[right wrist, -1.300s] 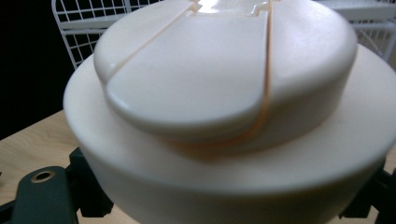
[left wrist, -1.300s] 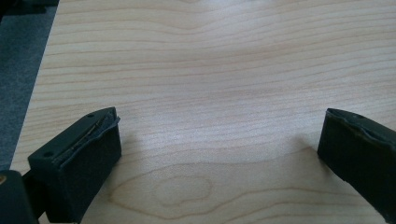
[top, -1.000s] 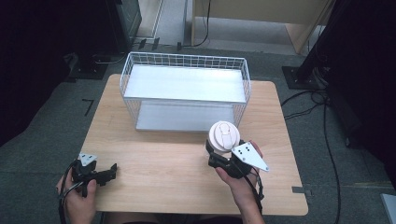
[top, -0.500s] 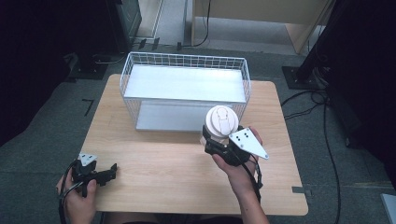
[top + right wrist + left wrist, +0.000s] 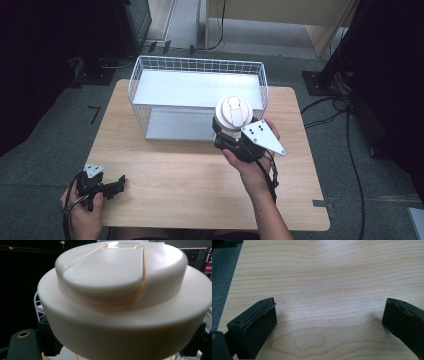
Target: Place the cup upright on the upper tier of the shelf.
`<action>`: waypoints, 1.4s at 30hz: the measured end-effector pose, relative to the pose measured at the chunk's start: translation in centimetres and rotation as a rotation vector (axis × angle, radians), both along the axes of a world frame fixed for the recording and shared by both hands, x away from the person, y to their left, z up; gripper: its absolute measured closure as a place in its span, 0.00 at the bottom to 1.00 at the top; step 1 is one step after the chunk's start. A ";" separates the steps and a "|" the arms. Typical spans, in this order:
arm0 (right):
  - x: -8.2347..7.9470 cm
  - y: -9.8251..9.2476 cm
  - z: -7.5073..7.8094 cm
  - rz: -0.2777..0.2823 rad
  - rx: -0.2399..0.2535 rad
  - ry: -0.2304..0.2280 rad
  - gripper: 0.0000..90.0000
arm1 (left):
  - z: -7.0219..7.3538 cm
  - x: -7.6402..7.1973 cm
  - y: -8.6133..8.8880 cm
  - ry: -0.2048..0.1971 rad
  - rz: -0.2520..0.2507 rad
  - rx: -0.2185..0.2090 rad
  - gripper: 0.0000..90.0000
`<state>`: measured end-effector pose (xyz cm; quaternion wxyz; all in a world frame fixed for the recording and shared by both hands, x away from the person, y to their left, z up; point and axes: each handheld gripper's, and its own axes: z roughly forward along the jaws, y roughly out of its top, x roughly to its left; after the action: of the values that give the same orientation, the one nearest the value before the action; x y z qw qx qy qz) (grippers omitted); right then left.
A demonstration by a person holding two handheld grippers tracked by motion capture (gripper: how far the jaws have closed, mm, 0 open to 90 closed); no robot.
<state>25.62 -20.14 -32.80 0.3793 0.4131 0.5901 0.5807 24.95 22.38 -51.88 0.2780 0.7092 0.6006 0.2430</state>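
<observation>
Higher now: white round-lidded cup [image 5: 233, 114], gripper-clamped.

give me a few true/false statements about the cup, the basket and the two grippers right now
1. The right gripper holds a white lidded cup. True.
2. The cup lies inside the wire basket. False: it is held up at the basket's near side, not set down in it.
3. The left gripper is clamped on a spoon. False: its jaws stand wide apart over bare wood of the table, with nothing between them.
4. The cup's lid faces up. True.
5. The left gripper is near the table's front left corner. True.
</observation>
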 end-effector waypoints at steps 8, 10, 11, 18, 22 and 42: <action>1.5 0.1 2.0 -0.018 0.016 -0.026 0.17 | 0.0 0.0 0.0 0.000 0.000 0.000 0.00; 1.9 0.0 2.4 -0.023 0.016 -0.034 0.17 | 0.0 0.0 0.0 0.000 0.000 0.000 0.00; 2.1 0.0 2.6 -0.021 0.020 -0.040 0.17 | 0.0 0.0 0.0 0.000 0.000 0.000 0.00; 4.0 0.0 3.6 -0.055 0.012 -0.047 0.17 | 0.0 0.0 0.0 0.000 -0.001 0.001 0.00; 5.1 -0.1 3.7 -0.067 0.013 -0.043 0.17 | 0.0 0.0 0.0 0.000 0.000 0.000 0.00; 10.6 1.3 5.0 -0.127 -0.008 -0.031 0.17 | 0.0 0.0 0.0 -0.001 0.000 0.000 0.00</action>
<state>36.26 -18.81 -27.75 0.4261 0.4394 0.5589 0.5595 24.95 22.38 -51.89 0.2782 0.7091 0.6006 0.2432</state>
